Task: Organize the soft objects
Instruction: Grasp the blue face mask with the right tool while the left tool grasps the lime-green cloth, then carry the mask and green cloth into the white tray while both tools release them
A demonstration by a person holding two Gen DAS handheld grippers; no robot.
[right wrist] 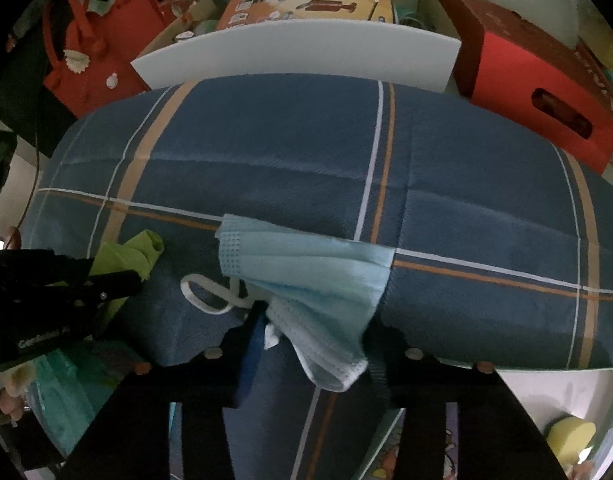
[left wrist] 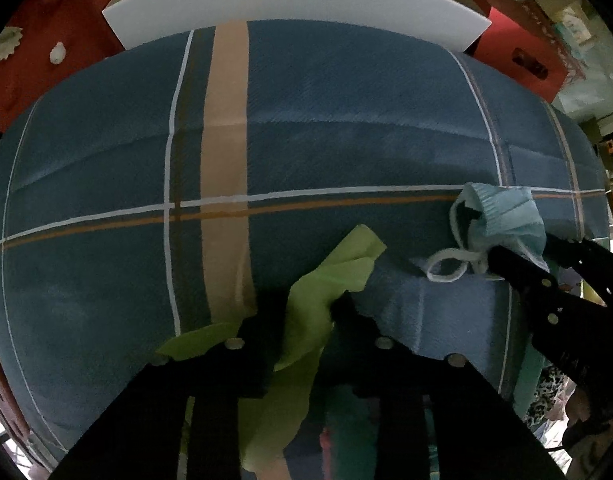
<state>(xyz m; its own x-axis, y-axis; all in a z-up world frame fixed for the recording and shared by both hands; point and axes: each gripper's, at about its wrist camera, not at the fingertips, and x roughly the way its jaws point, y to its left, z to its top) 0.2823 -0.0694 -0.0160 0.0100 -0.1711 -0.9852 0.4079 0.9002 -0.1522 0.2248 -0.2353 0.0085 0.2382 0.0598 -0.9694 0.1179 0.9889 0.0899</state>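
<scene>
Left gripper [left wrist: 306,344] first: you've got it clamped on the green cloth [left wrist: 326,292], thin and floppy, bunched between the fingers over the near edge of the plaid blanket [left wrist: 346,120]. Right gripper [right wrist: 306,344] is pinched on the blue face mask [right wrist: 306,280], pleats fanned out, ear loop [right wrist: 210,296] trailing loose on the blanket. Both items are featherlight, limp, no breakage risk, but they'll slip from a shallow pinch. Take hold of bunched fabric or the mask's pleated body, not the loop. White foam board [right wrist: 298,52] sits behind.
</scene>
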